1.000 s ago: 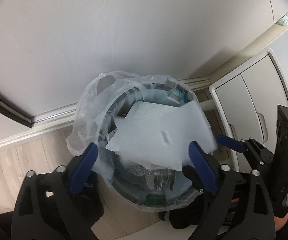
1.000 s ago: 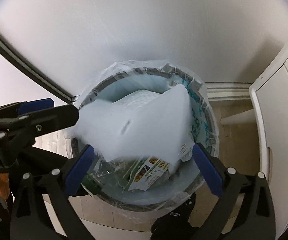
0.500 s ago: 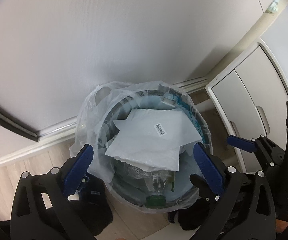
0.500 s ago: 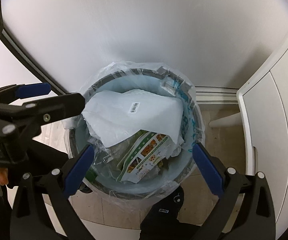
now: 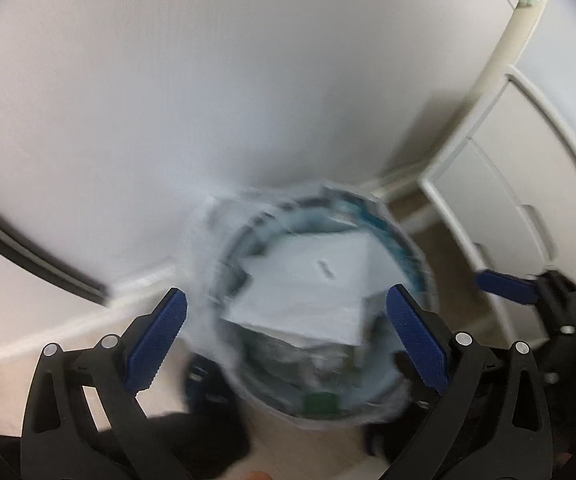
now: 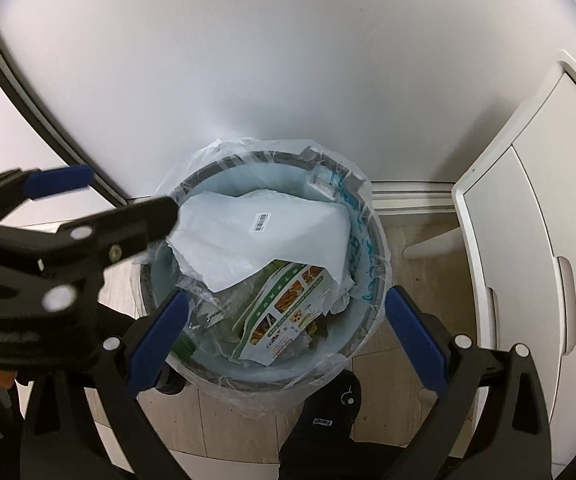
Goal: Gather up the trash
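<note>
A white wall fills the far side, with a white cabinet to the right. Against the wall stands a round trash bin lined with a clear plastic bag. On top of the trash inside lies a white mailer bearing a barcode label, partly covering a printed green food wrapper nearer the rim. The right gripper hangs above the bin, jaws wide apart and empty. The left gripper, its view blurred, also hangs over the bin with jaws apart.
</note>
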A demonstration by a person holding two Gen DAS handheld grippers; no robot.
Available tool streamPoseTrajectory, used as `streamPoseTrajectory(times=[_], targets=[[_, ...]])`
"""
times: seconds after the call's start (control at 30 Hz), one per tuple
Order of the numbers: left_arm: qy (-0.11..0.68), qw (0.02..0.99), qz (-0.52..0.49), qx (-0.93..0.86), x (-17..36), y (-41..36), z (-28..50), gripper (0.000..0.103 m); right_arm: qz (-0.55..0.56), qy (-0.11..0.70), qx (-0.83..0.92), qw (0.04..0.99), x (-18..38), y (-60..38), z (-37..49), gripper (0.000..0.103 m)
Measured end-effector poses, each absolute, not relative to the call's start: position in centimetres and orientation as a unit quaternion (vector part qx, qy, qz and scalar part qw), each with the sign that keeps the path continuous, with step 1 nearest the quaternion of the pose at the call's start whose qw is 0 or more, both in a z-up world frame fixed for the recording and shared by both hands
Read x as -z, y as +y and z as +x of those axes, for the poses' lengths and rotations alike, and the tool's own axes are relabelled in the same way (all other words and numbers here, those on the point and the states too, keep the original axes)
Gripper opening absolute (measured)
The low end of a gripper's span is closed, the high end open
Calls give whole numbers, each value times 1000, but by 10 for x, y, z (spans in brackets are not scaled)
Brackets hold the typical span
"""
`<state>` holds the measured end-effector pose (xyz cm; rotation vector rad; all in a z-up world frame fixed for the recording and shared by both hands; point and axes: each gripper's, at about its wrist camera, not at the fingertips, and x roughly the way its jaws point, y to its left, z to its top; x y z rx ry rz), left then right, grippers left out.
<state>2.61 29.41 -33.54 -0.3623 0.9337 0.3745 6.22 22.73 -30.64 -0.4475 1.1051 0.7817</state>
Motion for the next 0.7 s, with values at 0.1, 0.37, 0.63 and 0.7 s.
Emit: streamPoseTrajectory(times=[0.1, 0.37, 0.63, 0.7], targets=[[432, 864, -179, -189, 329, 296, 24, 97, -207, 502, -355, 761, 306, 226, 61, 96], [401, 878, -200, -167, 316, 291, 19, 97, -203, 501, -346, 767, 308, 222, 61, 96], [407, 876, -201, -162, 315, 289, 22, 97, -201, 503, -343, 768, 311, 221, 63, 96], [409, 875, -199, -165, 317, 290, 23, 97, -200, 503, -342, 768, 312, 220, 63, 96]])
